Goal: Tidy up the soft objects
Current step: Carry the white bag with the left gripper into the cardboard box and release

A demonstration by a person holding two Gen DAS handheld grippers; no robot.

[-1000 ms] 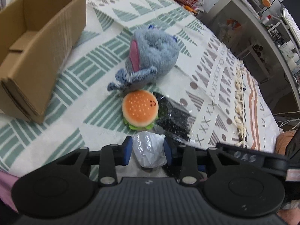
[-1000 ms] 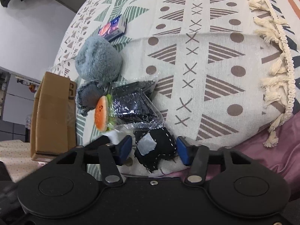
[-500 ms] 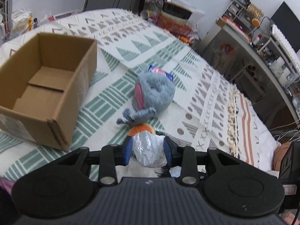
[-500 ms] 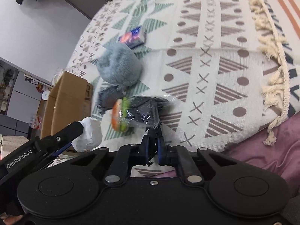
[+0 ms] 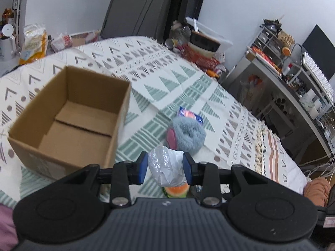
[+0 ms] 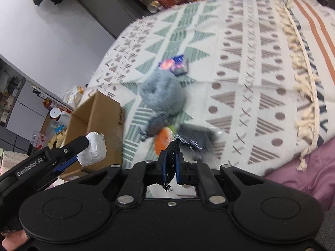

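My left gripper [image 5: 165, 166] is shut on a crumpled white plastic bundle [image 5: 166, 168], held above the bed; the bundle [image 6: 94, 149] also shows in the right wrist view. My right gripper [image 6: 170, 163] is shut on a thin black cloth piece [image 6: 171, 152] lifted off the blanket. An open, empty cardboard box [image 5: 71, 121] stands at the left. A grey plush toy [image 5: 186, 135] lies on the patterned blanket, with a burger toy [image 5: 175, 190] just below my left gripper. A black item in clear wrap [image 6: 194, 135] lies beside the burger toy [image 6: 162, 142].
A blue snack packet [image 5: 189, 115] lies behind the plush. The blanket's tasselled fringe [image 5: 259, 144] runs along the right edge of the bed. A cluttered desk and shelves [image 5: 289, 77] stand to the right, and a purple sheet [image 6: 303, 173] shows at the near edge.
Both grippers have risen from the blanket. The right gripper closed on the black cloth and lifted it. The left gripper carried the white bundle up, and the box interior came into view.
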